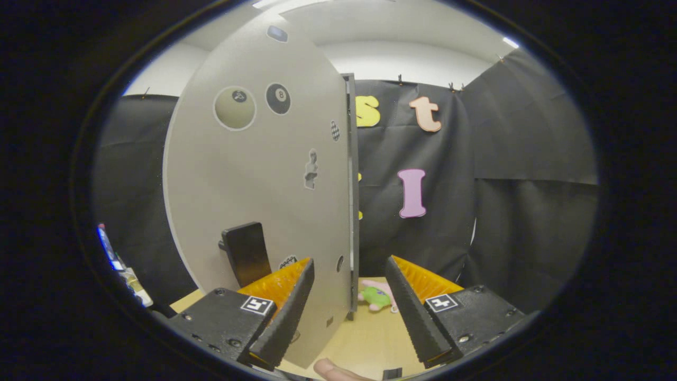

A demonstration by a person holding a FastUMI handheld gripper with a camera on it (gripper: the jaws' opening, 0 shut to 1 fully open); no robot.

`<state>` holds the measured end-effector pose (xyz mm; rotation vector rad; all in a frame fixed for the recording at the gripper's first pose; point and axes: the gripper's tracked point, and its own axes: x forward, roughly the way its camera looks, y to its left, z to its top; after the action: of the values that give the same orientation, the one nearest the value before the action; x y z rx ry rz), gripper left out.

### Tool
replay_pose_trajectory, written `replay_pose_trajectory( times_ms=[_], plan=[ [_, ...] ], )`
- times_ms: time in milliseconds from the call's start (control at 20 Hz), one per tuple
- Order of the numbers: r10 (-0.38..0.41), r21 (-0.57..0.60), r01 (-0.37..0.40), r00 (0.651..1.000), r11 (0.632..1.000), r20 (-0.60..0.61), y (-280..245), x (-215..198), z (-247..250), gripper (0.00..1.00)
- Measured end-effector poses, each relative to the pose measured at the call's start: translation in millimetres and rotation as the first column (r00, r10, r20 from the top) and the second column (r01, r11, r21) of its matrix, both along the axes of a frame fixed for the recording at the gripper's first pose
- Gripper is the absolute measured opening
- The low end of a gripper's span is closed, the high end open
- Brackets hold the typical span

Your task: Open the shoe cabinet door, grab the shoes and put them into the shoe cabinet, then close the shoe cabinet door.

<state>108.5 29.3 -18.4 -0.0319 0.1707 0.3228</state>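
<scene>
The grey shoe cabinet door (254,180) stands in front of me, swung so that its free edge (350,196) points toward me between my fingers. A black handle (246,253) sticks out low on the door, just beyond my left finger (285,307). Round ball stickers mark the upper door. My gripper (346,312) is open, its orange-and-black fingers wide apart, with the door's edge in the gap but not pressed. A small pink and green plush toy (376,297) lies on the wooden floor beyond the fingers, beside the door's bottom edge.
The light wooden floor (365,338) runs under the gripper. A person's fingertip (330,369) shows at the bottom. Some small coloured items (119,264) sit far to the left. Black cloth walls close the booth behind and to the right.
</scene>
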Motion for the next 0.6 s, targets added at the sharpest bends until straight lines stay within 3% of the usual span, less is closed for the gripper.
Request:
replay_pose_trajectory(
  times_ms=[600],
  plan=[
    [-0.023,0.002,0.023,0.996,1.000,0.090,108,5,-3,0.90]
  ],
)
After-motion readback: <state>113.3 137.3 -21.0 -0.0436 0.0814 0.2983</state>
